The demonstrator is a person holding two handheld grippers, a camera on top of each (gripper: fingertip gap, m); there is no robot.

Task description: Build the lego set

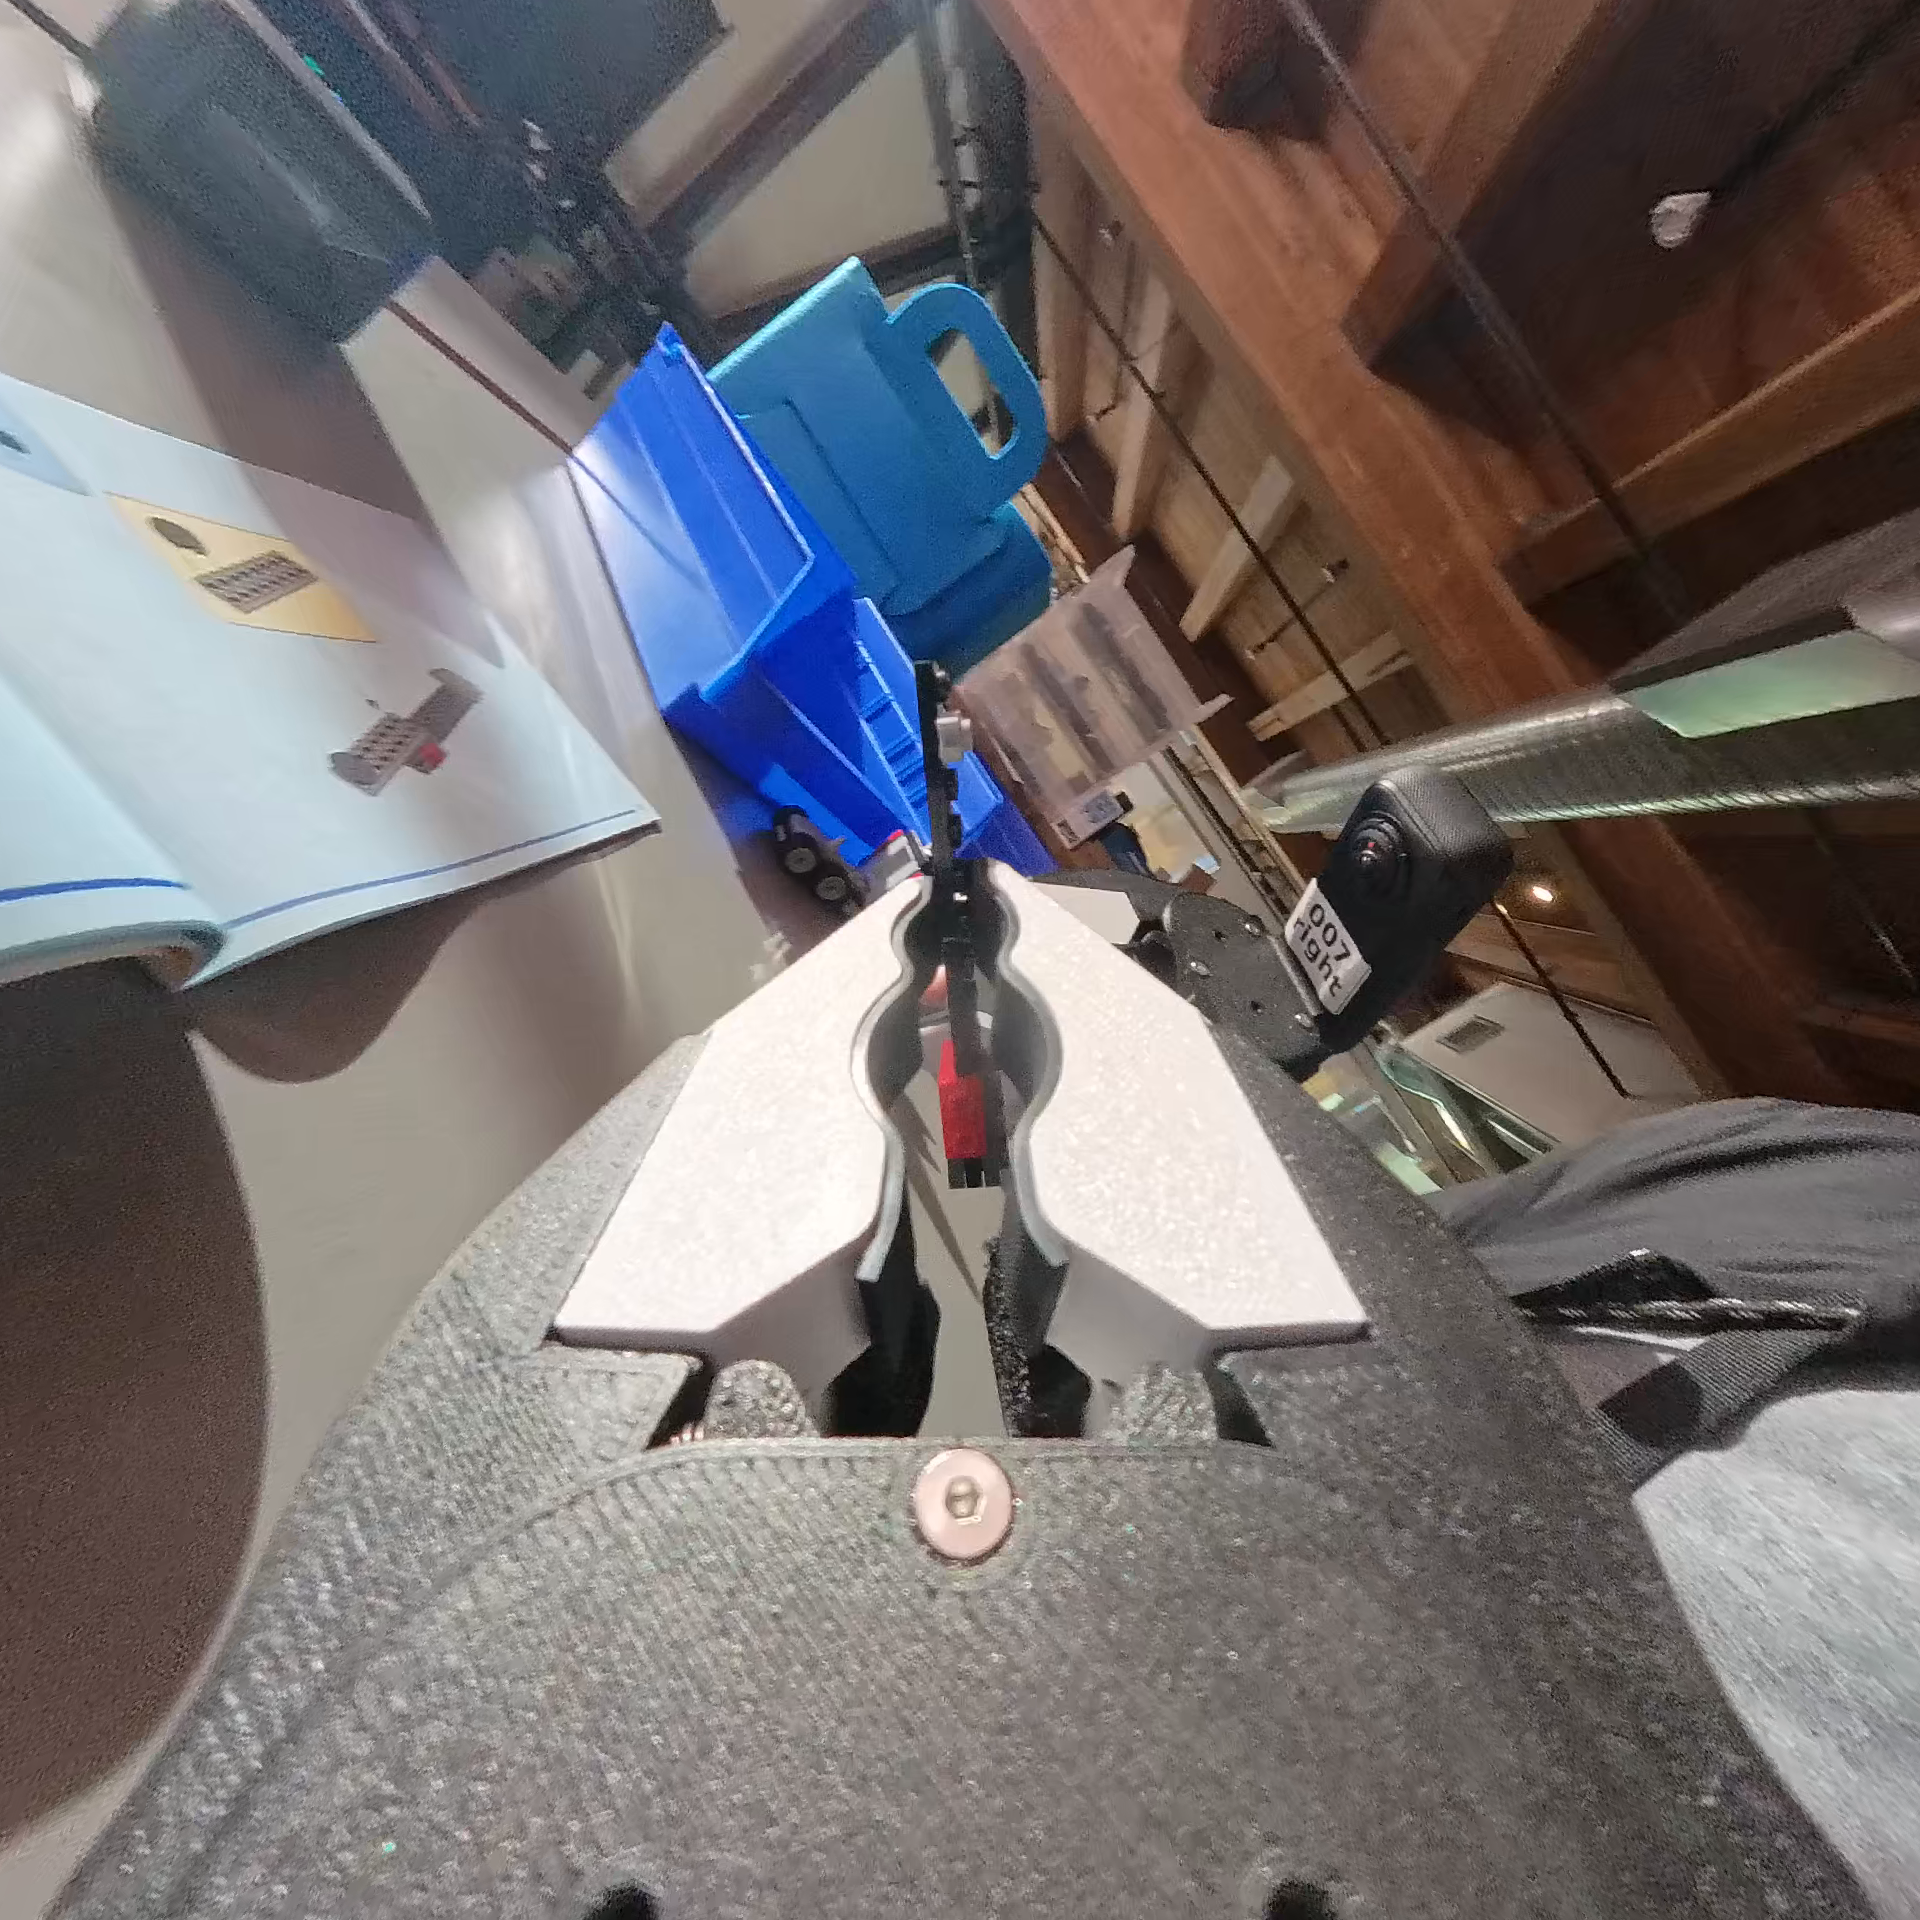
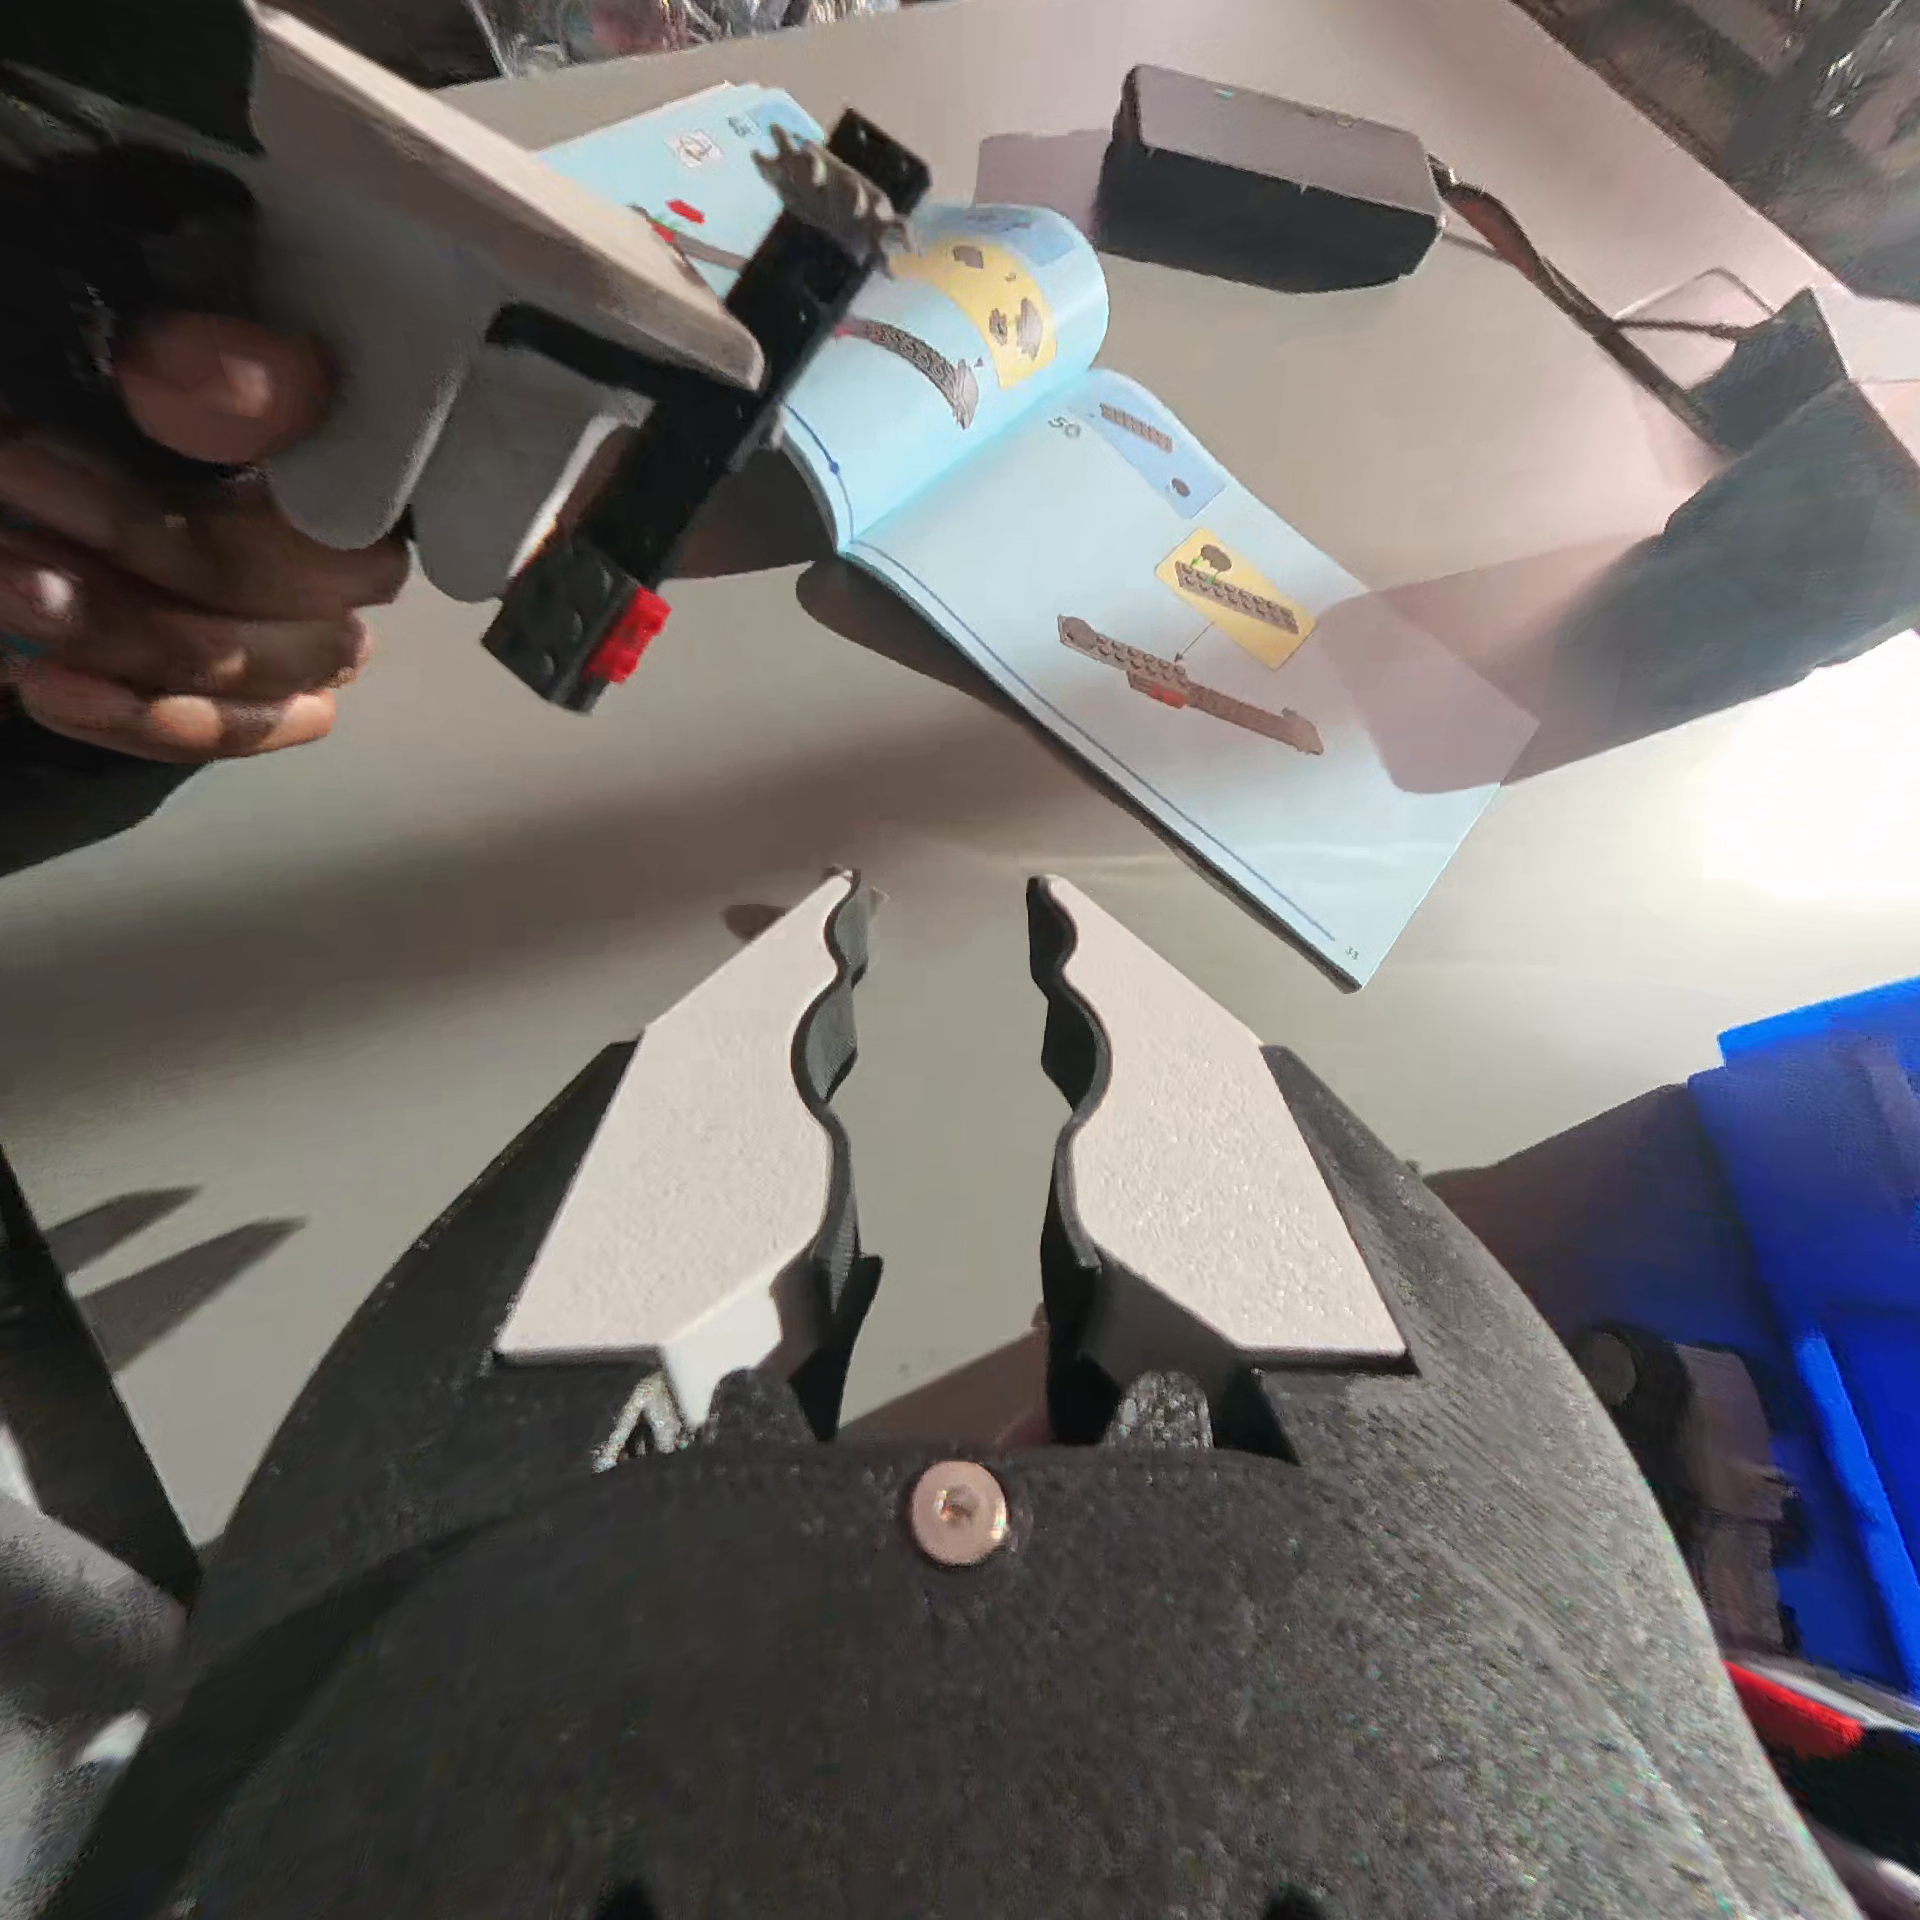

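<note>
My left gripper (image 1: 956,894) is shut on a long black lego assembly (image 1: 951,831), held on edge above the table. The assembly has a red brick (image 1: 964,1107) near its rear end and a small grey piece (image 1: 951,732) near its far tip. In the right wrist view the same assembly (image 2: 717,416) shows at upper left, clamped in the left gripper (image 2: 665,343), with its red brick (image 2: 629,634) at the lower end. My right gripper (image 2: 940,894) is open and empty, low over the grey table (image 2: 520,831). The open instruction booklet (image 2: 1143,644) lies ahead of it.
A blue parts bin (image 1: 748,613) stands beyond the left gripper, with small wheeled pieces (image 1: 810,852) by it; it also shows at the right edge of the right wrist view (image 2: 1829,1299). A black box (image 2: 1268,177) with a cable sits at the table's far side. A hand (image 2: 177,582) holds the left gripper. Spacing between my two grippers at the tips: around 8 cm.
</note>
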